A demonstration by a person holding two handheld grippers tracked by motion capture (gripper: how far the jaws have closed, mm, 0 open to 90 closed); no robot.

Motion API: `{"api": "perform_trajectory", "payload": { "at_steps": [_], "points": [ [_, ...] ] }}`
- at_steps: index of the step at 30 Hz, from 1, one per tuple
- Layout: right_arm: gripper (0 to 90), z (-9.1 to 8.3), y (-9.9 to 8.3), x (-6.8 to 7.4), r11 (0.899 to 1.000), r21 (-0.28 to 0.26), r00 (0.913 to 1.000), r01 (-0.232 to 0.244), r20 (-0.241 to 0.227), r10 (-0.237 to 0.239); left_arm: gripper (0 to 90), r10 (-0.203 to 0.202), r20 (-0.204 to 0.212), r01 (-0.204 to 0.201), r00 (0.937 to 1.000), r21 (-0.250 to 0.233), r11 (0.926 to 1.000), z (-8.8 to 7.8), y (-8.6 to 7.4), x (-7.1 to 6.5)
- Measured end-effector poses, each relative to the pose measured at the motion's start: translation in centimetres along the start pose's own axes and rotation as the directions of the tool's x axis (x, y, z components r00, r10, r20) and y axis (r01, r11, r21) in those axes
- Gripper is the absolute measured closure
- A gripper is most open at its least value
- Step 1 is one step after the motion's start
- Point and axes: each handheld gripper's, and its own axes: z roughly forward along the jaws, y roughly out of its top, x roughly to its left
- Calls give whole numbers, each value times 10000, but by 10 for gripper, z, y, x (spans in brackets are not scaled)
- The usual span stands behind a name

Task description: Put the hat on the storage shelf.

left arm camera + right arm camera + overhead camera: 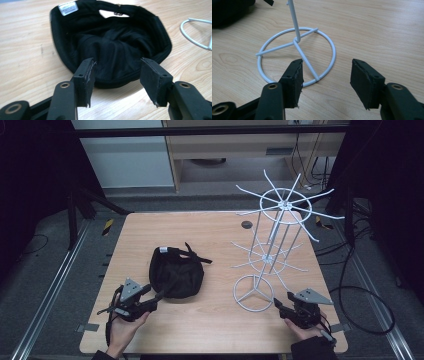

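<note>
My left claw (pixel 116 80) wide open just short of the black cap (pixel 110 42) lying upside down mid-surface, my right claw (pixel 325 81) open, empty, facing the white wire rack (pixel 297 55) base

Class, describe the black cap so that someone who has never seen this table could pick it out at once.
Start at the wooden table and look left of the tall white wire rack. The cap lies just ahead of the left hand-held gripper, opening upward with a white label inside. It is the only soft, dark thing there.
</note>
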Motion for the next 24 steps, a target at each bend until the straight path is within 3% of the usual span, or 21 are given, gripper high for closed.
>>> {"api": "perform_trajectory", "payload": {
  "at_steps": [5, 14, 18, 24],
  "points": [
    [488, 1, 0, 1, 9999, 123, 9996, -70, -256, 74, 453, 318, 242, -322, 9992, 159, 9994, 10, 6, -11],
    [517, 1, 2, 5, 9998, 145, 9994, 149, -322, -144, 436, 795, 660, -823, 9946, 412, 9958, 24, 11, -30],
    [522, 1, 1, 5, 9998, 193, 9993, 102, -357, -95, 426, 1144, 841, -1195, 9899, 587, 9911, 36, 14, -41],
    [527, 2, 2, 5, 9996, 242, 9988, 161, -463, -149, 384, 1451, 953, -1546, 9848, 1008, 9828, 52, 14, -45]
  ]
}}
